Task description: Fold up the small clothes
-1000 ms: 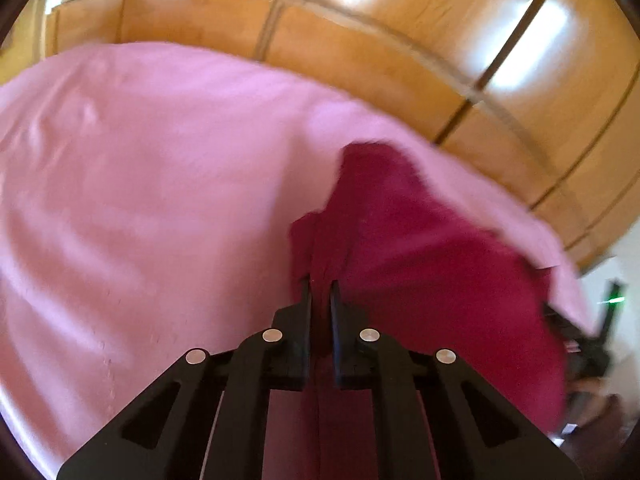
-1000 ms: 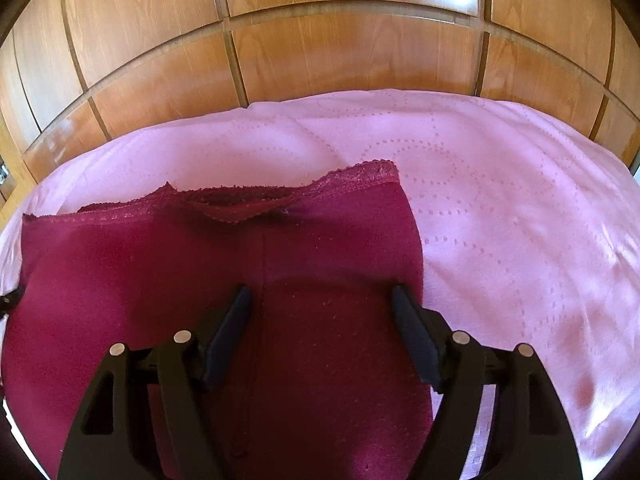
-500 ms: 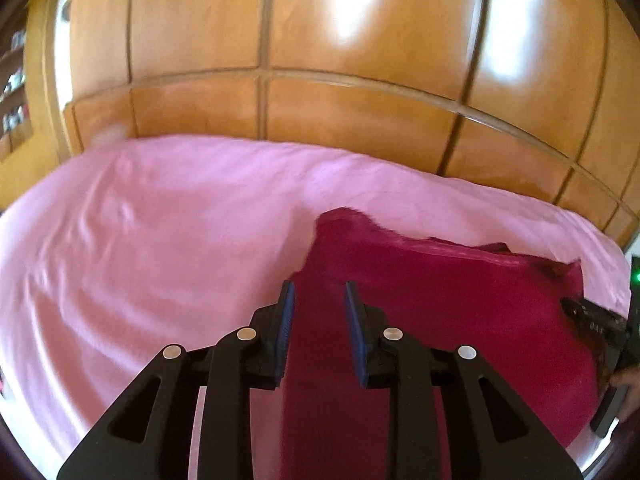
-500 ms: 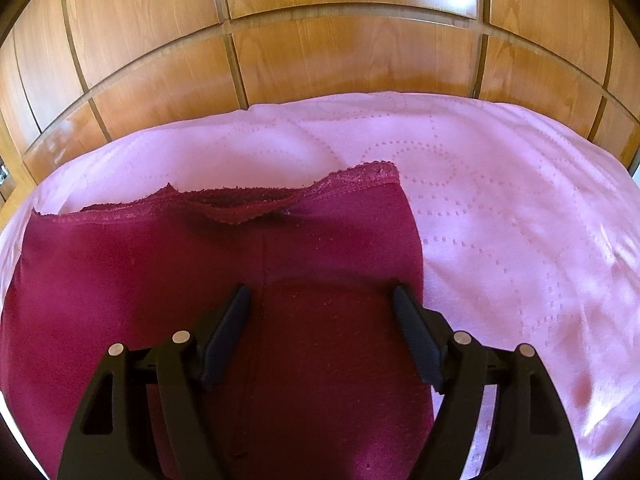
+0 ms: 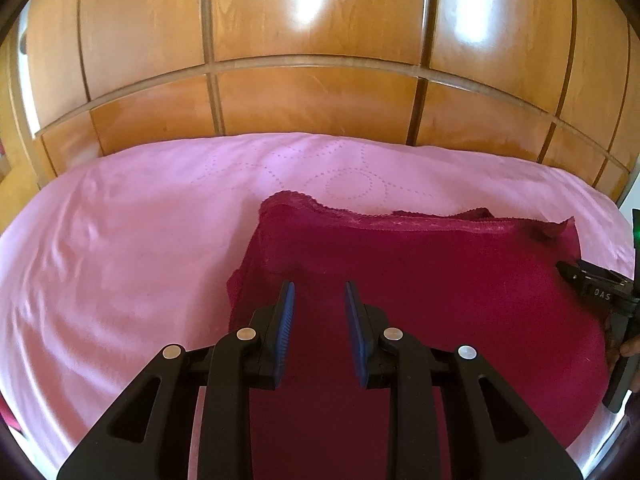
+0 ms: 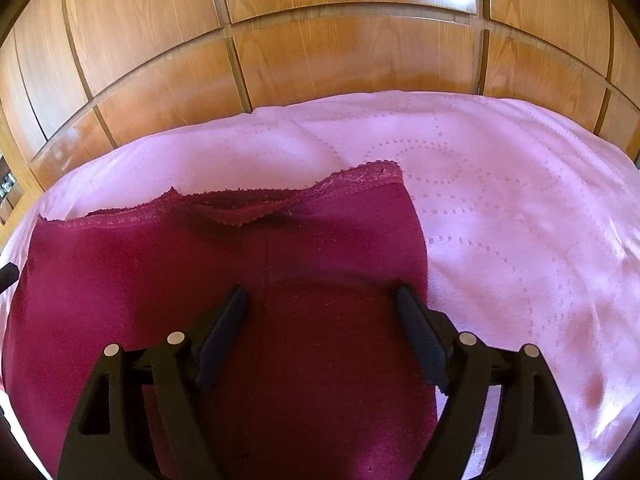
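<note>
A dark red garment (image 5: 420, 280) with a lace-trimmed far edge lies flat on the pink bedspread (image 5: 120, 260). It also shows in the right wrist view (image 6: 200, 280). My left gripper (image 5: 319, 294) is open and empty over the garment's left part, jaws a short way apart. My right gripper (image 6: 322, 300) is wide open and empty over the garment's right part, near its right edge. The right gripper also shows at the right rim of the left wrist view (image 5: 600, 292).
The pink bedspread (image 6: 520, 220) extends left and right of the garment. A wall of wooden panels (image 5: 320, 60) stands right behind the bed's far edge, also in the right wrist view (image 6: 320, 40).
My left gripper let go of the garment and opened. The garment's left side, lifted before, now lies flat. The right gripper stayed open in place.
</note>
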`<act>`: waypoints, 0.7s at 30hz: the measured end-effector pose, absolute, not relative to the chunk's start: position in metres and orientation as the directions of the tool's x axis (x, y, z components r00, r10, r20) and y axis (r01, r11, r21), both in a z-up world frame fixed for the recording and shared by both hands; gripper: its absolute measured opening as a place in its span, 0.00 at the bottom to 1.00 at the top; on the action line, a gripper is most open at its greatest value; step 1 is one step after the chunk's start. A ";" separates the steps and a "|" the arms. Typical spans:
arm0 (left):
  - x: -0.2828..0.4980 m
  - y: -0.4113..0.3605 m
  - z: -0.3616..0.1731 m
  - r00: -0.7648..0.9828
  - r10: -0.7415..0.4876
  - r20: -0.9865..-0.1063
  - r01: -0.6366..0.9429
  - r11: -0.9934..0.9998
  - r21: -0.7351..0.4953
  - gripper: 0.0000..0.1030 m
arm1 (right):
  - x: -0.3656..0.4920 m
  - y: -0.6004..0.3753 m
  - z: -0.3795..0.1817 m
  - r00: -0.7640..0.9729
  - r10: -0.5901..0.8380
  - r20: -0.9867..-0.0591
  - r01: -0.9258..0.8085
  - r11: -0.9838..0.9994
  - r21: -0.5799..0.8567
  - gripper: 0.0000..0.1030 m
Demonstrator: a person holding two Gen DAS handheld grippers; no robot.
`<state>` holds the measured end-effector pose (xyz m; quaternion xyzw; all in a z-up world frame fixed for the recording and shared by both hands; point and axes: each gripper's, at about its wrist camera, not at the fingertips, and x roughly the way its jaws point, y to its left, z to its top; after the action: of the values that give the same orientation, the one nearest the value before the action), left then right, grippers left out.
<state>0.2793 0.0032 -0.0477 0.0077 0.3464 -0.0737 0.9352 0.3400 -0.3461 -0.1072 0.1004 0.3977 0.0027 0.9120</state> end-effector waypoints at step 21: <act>0.354 0.017 -0.091 0.663 -0.188 -0.725 0.114 0.982 -0.150 0.49 | 0.342 -0.351 -0.108 0.683 0.130 -0.719 0.063 0.970 0.235 0.81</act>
<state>0.3538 0.0173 -0.0913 -0.0459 0.4023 -0.0827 0.9106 0.3423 -0.3506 -0.1084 0.1212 0.3979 0.0183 0.9092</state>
